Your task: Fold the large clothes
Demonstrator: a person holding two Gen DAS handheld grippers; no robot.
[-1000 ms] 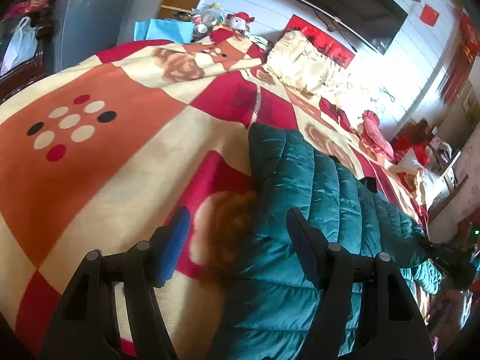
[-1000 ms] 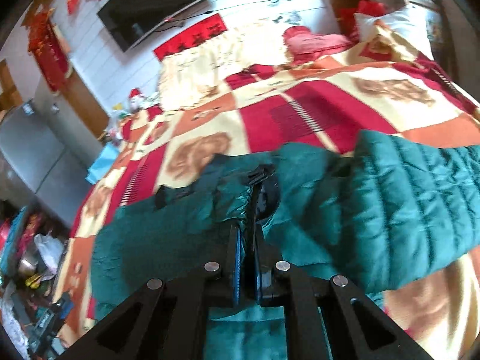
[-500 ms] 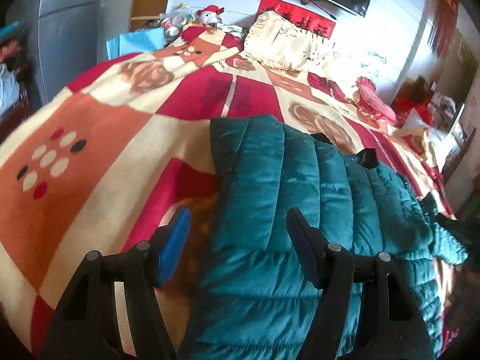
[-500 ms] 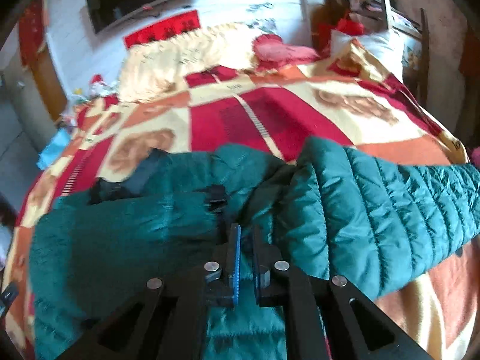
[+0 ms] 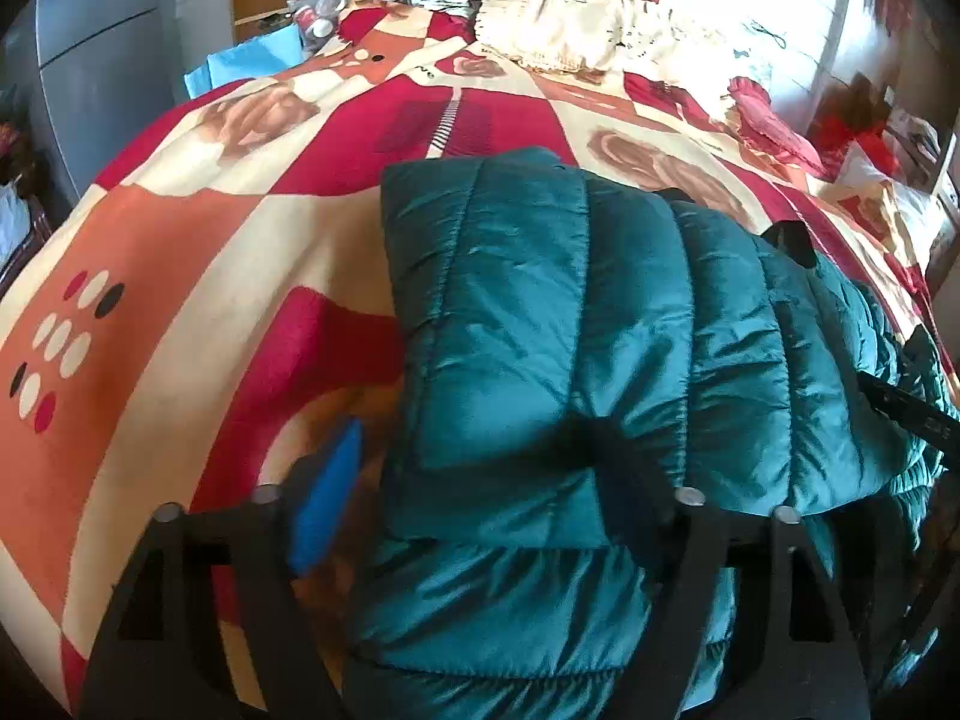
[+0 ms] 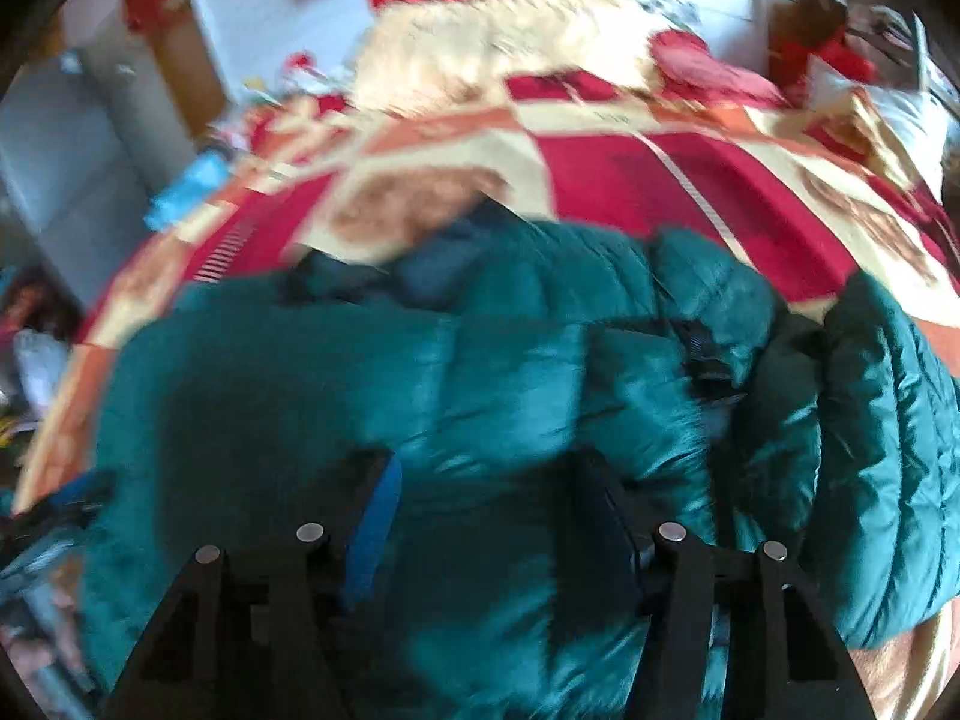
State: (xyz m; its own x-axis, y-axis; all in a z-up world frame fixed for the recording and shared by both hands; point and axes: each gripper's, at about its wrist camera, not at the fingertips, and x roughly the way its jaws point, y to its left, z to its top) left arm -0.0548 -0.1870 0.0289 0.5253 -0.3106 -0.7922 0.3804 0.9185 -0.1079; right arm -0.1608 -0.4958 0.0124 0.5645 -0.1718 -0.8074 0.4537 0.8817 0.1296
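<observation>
A dark green quilted puffer jacket (image 5: 588,348) lies on a bed with a red, orange and cream patterned blanket (image 5: 180,276). A sleeve or side panel is folded over the jacket's body. My left gripper (image 5: 474,468) is open, its fingers wide apart over the jacket's near left edge. In the right wrist view the jacket (image 6: 420,396) fills the lower frame, blurred by motion. My right gripper (image 6: 486,510) is open just above the jacket, holding nothing. Its arm shows at the right edge of the left wrist view (image 5: 906,414).
A cream pillow cover (image 5: 570,30) and a red pillow (image 5: 774,126) lie at the head of the bed. A grey cabinet (image 5: 90,48) stands left of the bed. Toys and clutter (image 5: 354,0) sit at the far left corner.
My right gripper was shut on a jacket edge; it has let go and opened wide. The fold now rests on the jacket. My left gripper moved forward over the jacket, still open.
</observation>
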